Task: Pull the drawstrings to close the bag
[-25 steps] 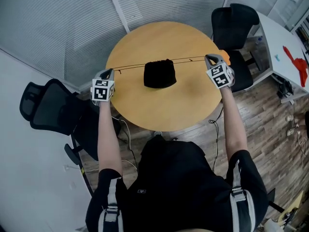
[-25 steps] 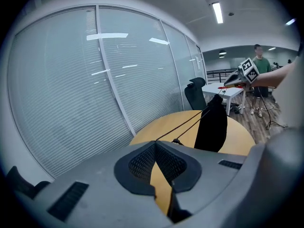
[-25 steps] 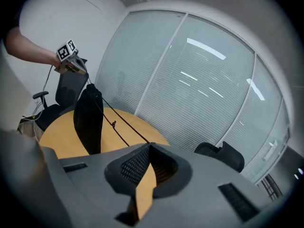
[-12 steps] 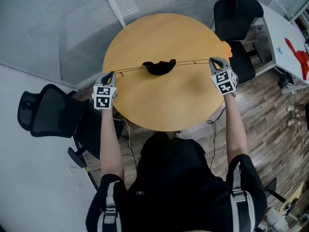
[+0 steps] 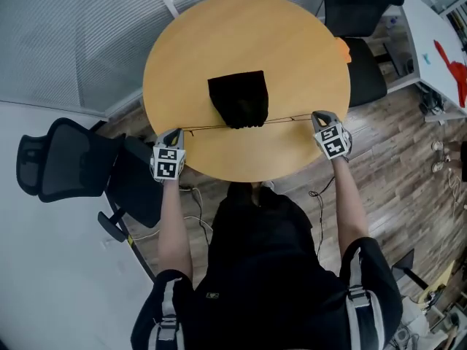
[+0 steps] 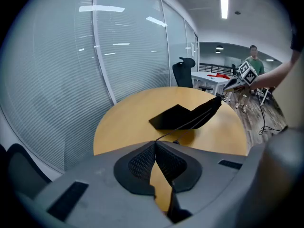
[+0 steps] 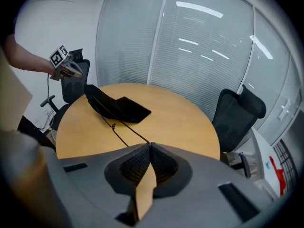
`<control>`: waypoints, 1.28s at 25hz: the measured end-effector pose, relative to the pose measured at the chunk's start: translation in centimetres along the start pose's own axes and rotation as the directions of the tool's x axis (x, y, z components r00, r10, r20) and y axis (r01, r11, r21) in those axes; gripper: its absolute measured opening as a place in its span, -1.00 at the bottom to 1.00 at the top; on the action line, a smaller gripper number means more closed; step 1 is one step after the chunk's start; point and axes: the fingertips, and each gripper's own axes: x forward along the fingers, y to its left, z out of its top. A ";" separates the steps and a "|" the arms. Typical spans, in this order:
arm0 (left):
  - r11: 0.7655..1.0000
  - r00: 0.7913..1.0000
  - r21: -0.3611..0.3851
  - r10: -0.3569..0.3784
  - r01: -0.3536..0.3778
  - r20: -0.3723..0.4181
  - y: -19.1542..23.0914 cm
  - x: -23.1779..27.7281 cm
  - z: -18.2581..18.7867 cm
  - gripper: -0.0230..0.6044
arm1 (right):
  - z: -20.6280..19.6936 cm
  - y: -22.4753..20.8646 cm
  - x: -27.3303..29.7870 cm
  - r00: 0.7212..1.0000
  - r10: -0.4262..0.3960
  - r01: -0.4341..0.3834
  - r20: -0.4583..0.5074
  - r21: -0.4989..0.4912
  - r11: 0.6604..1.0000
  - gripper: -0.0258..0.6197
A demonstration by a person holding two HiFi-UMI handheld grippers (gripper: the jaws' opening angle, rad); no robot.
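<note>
The black bag point(image 5: 238, 98) sits mid-frame on the round table point(image 5: 182, 42), its drawstrings point(image 5: 208, 128) stretched taut to both sides from its near edge. At lower left the left tongs point(image 5: 176, 132) pinch one cord end; at right, the right tongs point(image 5: 317, 115) pinch the other.

Left gripper point(image 5: 177, 132), right gripper point(image 5: 318, 115) — both clamped, outstretched.
</note>
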 end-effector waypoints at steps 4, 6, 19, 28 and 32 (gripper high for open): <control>0.999 0.997 0.018 -0.032 0.034 -0.075 -2.5 1.3 -4.4 -0.88 | -3.8 3.0 1.8 0.995 0.067 -0.069 -0.080 -0.029 0.997 -0.73; 0.999 0.995 0.021 -0.037 0.039 -0.093 -3.3 2.3 -6.3 -0.88 | -5.2 4.1 2.8 0.989 0.090 -0.095 -0.116 -0.041 0.995 -0.73; 0.994 0.976 -0.008 -0.111 0.111 -0.187 -6.7 6.3 -13.6 -0.88 | -9.7 7.9 5.6 0.960 0.183 -0.200 -0.210 -0.064 0.978 -0.72; 0.965 0.972 -0.118 -0.234 0.234 0.008 -9.3 1.6 -11.7 -0.87 | -8.5 8.1 1.3 0.966 0.253 -0.252 -0.054 0.035 0.967 -0.41; 0.976 0.985 -0.167 -0.121 0.141 0.120 -7.7 -2.3 -9.5 -0.87 | -7.0 7.6 -1.7 0.969 0.244 -0.246 0.039 0.057 0.968 -0.60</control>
